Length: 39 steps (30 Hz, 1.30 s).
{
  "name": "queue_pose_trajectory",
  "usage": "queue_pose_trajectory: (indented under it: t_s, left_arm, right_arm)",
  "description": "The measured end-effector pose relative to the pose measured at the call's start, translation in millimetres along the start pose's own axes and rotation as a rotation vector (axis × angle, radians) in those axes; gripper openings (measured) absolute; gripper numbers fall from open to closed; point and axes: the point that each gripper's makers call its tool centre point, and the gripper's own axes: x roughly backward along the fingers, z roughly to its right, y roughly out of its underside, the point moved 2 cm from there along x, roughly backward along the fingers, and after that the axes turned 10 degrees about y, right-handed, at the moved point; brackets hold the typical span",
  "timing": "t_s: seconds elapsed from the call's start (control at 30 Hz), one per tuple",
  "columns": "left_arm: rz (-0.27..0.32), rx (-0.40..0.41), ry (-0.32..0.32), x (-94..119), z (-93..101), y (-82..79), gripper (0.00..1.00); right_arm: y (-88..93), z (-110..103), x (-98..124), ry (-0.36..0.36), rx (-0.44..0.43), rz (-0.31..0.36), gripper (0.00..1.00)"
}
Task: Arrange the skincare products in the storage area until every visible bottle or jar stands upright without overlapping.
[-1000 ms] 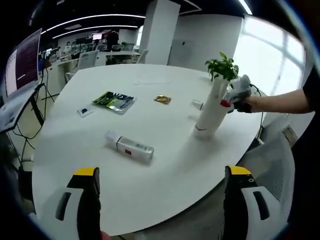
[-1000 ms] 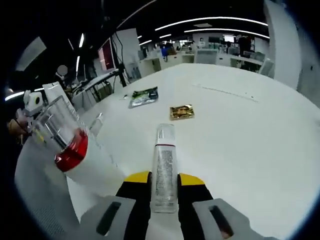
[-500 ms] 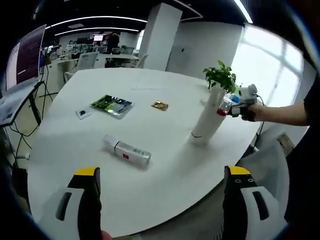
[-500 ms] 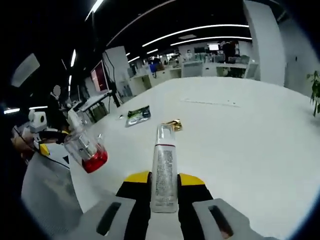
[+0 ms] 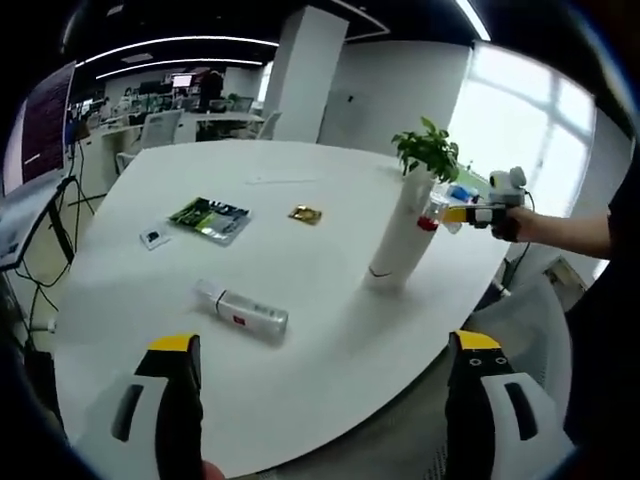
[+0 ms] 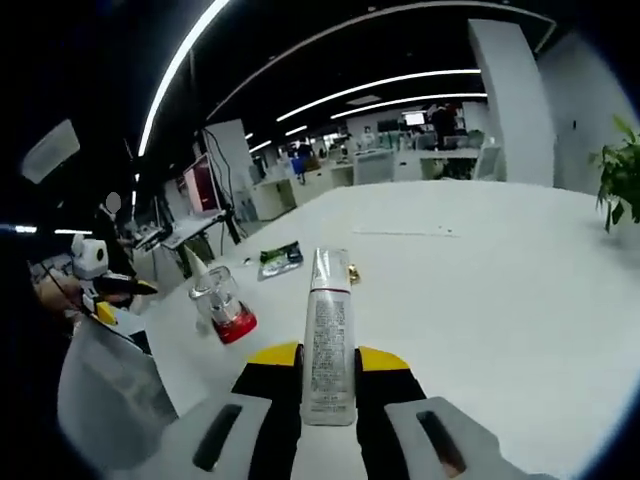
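Tube (image 6: 326, 340) clamped lengthwise between right gripper (image 6: 328, 362) jaws, cap forward, raised over table (image 6: 520, 300); left gripper (image 5: 325, 350) spread wide, nearer fallen bottle (image 5: 245, 312).

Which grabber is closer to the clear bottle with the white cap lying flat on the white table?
Left. The left gripper hangs open at the table's near edge, with the lying clear bottle just beyond it. The right gripper is far off, beyond the tall white vase, clamping another clear bottle.

The table (image 5: 300, 290) was white, the packet (image 5: 210, 218) green, and the jaws yellow-tipped; the jar (image 6: 222, 305) had a red base.
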Motion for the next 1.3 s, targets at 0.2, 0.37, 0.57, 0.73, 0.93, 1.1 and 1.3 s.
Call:
queue_pose_trajectory:
  t_s: [0.2, 0.37, 0.57, 0.73, 0.93, 1.1, 1.3]
  left_arm:
    - [0.017, -0.016, 0.014, 2.9, 5.4, -9.5, 0.95]
    - [0.046, -0.016, 0.034, 5.3, 12.1, -19.7, 0.95]
    - [0.083, 0.006, 0.050, 7.5, 14.4, -25.8, 0.95]
    - [0.075, 0.001, 0.058, 6.3, 16.3, -24.2, 0.95]
    - [0.092, 0.011, 0.093, 5.1, 23.6, -29.3, 0.95]
    - [0.145, 0.056, 0.169, 4.7, 37.2, -44.7, 0.93]
    - [0.191, 0.044, 0.235, 5.9, 53.2, -68.0, 0.92]
  right_arm:
    - [-5.3, -3.8, 11.5, 0.003, -0.022, 0.047, 0.10]
    - [-12.8, -25.9, 35.0, -0.015, -0.056, 0.116, 0.10]
    - [-17.1, -44.5, 52.8, -0.044, -0.091, 0.173, 0.10]
    - [-25.7, -59.6, 66.5, -0.064, -0.132, 0.214, 0.10]
    - [-33.9, -76.1, 74.3, -0.124, -0.203, 0.256, 0.10]
    - [-40.5, -98.1, 76.3, -0.188, -0.208, 0.276, 0.10]
    - [-48.5, -135.5, 76.1, -0.332, -0.189, 0.282, 0.10]
